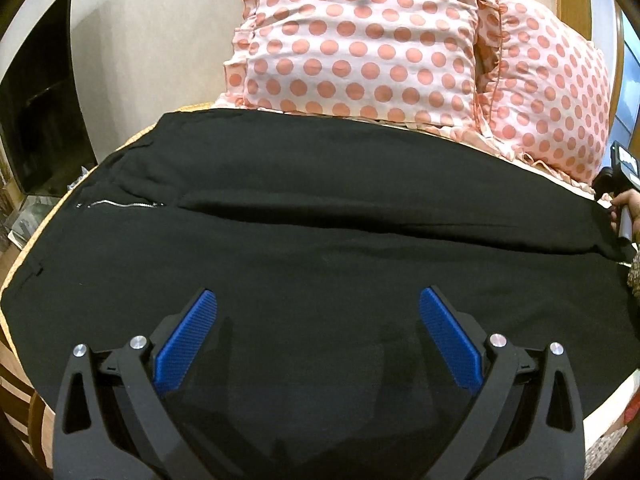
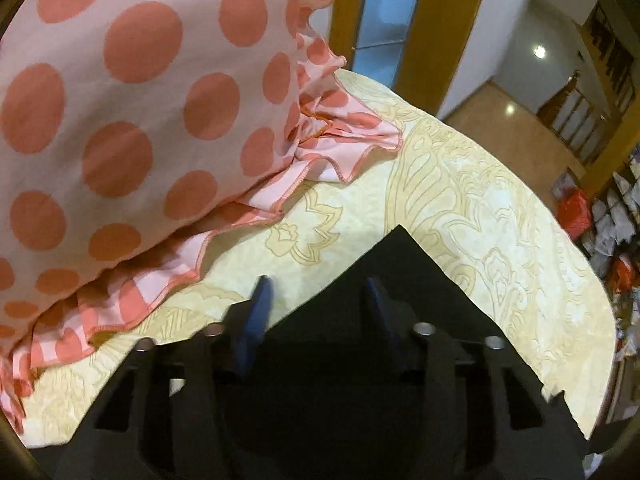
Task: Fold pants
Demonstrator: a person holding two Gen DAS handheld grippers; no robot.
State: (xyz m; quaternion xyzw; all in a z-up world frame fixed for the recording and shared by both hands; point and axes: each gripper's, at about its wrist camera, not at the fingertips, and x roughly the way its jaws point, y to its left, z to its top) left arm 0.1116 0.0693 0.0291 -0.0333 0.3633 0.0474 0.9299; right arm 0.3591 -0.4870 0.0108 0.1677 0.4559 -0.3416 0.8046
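Observation:
Black pants [image 1: 320, 208] lie spread flat across the bed, with a zipper [image 1: 120, 203] at the left. My left gripper [image 1: 318, 300] is open just above the near part of the pants, blue pads wide apart. The right gripper's handle [image 1: 620, 184] shows at the far right edge of the pants in the left wrist view. In the right wrist view my right gripper [image 2: 318, 288] is open over a pointed corner of the pants [image 2: 400, 264], one finger over the bedsheet and one over the black cloth.
Two pink polka-dot pillows [image 1: 360, 40] [image 2: 120, 120] lie right behind the pants. A cream patterned bedsheet [image 2: 460, 200] covers the bed. A dark TV screen [image 1: 40, 100] stands at the left. A wooden door frame [image 2: 432, 20] and cluttered floor [image 2: 608, 220] lie beyond the bed.

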